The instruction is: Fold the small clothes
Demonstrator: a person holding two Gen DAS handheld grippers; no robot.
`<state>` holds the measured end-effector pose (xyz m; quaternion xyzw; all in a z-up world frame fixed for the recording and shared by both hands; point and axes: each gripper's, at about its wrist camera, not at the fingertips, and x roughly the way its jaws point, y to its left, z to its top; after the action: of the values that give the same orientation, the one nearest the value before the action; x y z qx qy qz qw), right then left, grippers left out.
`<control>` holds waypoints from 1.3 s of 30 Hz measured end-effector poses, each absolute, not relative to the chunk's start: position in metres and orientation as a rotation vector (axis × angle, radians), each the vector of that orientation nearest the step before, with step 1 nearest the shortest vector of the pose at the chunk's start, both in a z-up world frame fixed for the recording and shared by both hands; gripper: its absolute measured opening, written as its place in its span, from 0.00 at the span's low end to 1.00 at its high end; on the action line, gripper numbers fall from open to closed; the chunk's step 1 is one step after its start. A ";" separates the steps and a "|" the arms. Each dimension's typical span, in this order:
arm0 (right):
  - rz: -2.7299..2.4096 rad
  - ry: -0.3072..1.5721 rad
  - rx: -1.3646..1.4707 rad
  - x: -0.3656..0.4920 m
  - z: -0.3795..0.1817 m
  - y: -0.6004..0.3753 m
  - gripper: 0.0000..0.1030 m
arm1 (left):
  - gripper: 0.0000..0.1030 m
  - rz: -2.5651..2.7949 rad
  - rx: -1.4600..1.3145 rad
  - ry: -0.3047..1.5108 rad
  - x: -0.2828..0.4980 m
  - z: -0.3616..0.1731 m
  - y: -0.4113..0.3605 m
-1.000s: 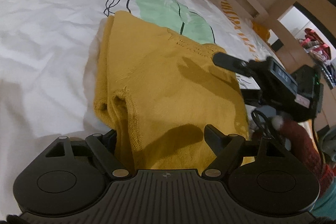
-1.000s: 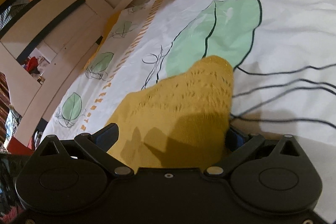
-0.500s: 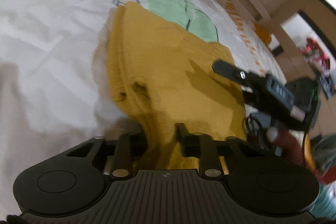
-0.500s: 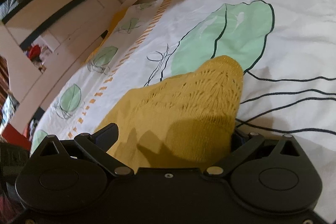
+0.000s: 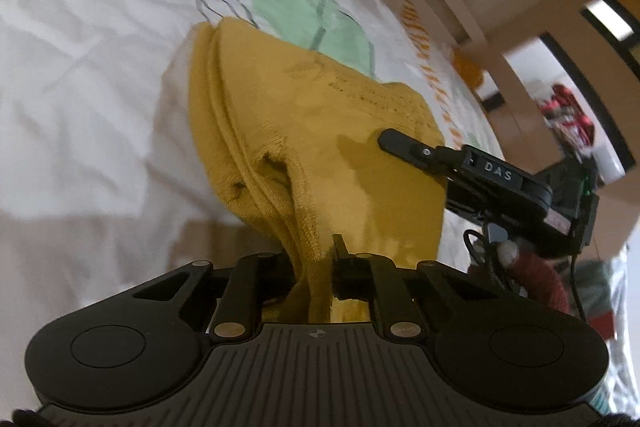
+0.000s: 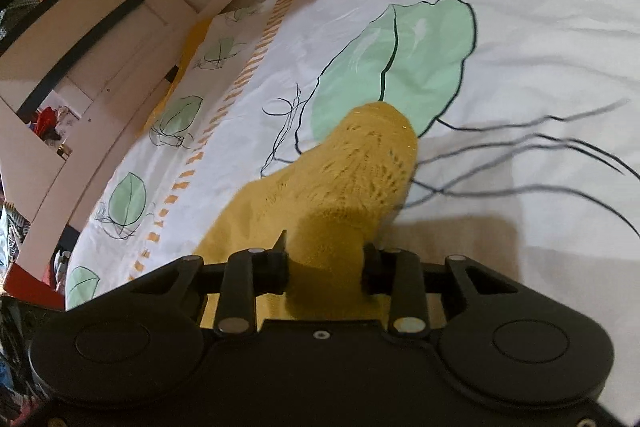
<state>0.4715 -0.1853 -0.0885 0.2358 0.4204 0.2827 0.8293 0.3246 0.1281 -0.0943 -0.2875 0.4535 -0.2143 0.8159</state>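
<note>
Showing only in the left wrist view, the right gripper (image 5: 404, 143) pinches the yellow knit (image 5: 312, 131).

A second ago both claws stood wide over the yellow knit garment (image 5: 320, 131). Since then the left claw (image 5: 316, 267) has closed, its jaws now pinching a gathered edge of the knit, which bunches and rises toward the camera. The right claw (image 6: 324, 267) has just been closing too, and now squeezes a thick fold between its jaws. The near end of the garment seems lifted off the bed sheet (image 5: 80, 87), though blur makes this uncertain.
</note>
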 end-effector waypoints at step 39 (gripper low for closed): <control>0.462 0.682 0.092 0.203 -0.027 -0.220 0.36 | 0.20 -0.363 -0.152 0.687 0.158 -0.038 0.050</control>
<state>0.2028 -0.2202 -0.0271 0.0448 0.3312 0.2243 0.9154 0.1585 0.0498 -0.0379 -0.0742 0.3348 -0.1769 0.9225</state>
